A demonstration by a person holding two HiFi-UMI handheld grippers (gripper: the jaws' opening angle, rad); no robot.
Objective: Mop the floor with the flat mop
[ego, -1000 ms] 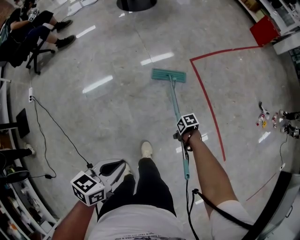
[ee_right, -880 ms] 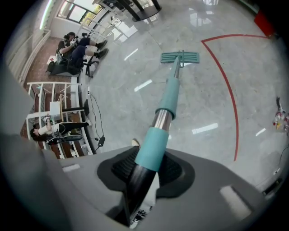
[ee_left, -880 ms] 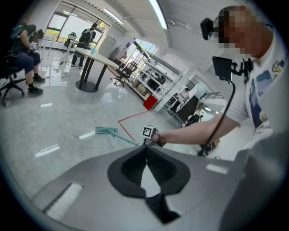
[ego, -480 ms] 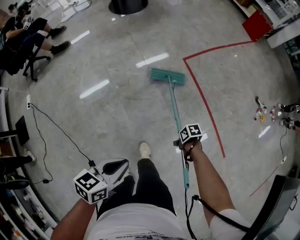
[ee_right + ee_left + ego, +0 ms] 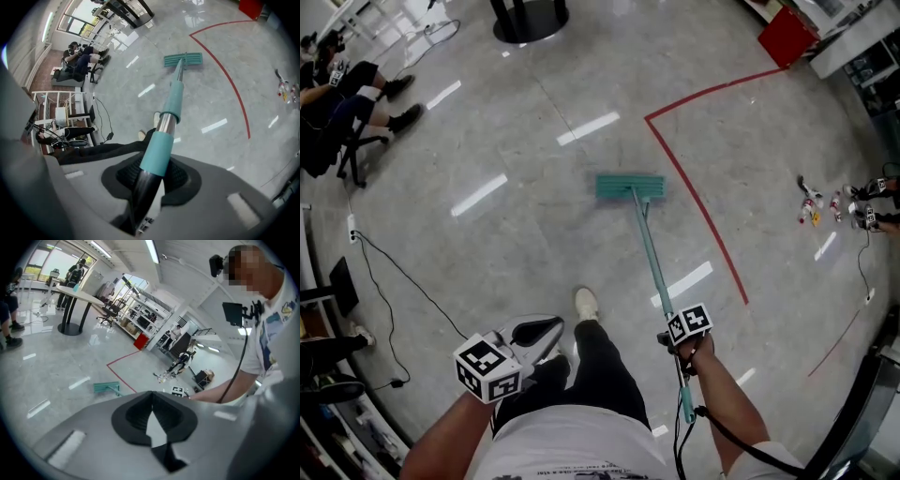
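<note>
The flat mop's teal head (image 5: pixel 630 187) lies flat on the grey floor ahead of me, and it also shows in the right gripper view (image 5: pixel 183 60) and the left gripper view (image 5: pixel 106 388). Its teal and metal handle (image 5: pixel 653 258) slants back to my right gripper (image 5: pixel 679 345). That gripper (image 5: pixel 152 177) has just been closing and is shut on the handle (image 5: pixel 169 101), which runs between its pads. My left gripper (image 5: pixel 546 330) hangs by my left leg, away from the mop. Its jaws (image 5: pixel 151 398) are shut with nothing between them.
A red tape line (image 5: pixel 694 206) runs just right of the mop head. A red box (image 5: pixel 786 37) stands at the back right, and small bottles (image 5: pixel 811 208) lie at the right. A black cable (image 5: pixel 394 281) trails at the left, near a seated person (image 5: pixel 337 94). My shoe (image 5: pixel 587 303) is behind the mop head.
The mop head has slid back toward me over the floor. My right gripper has drawn back and down the picture with the handle. The left gripper has hardly shifted.
</note>
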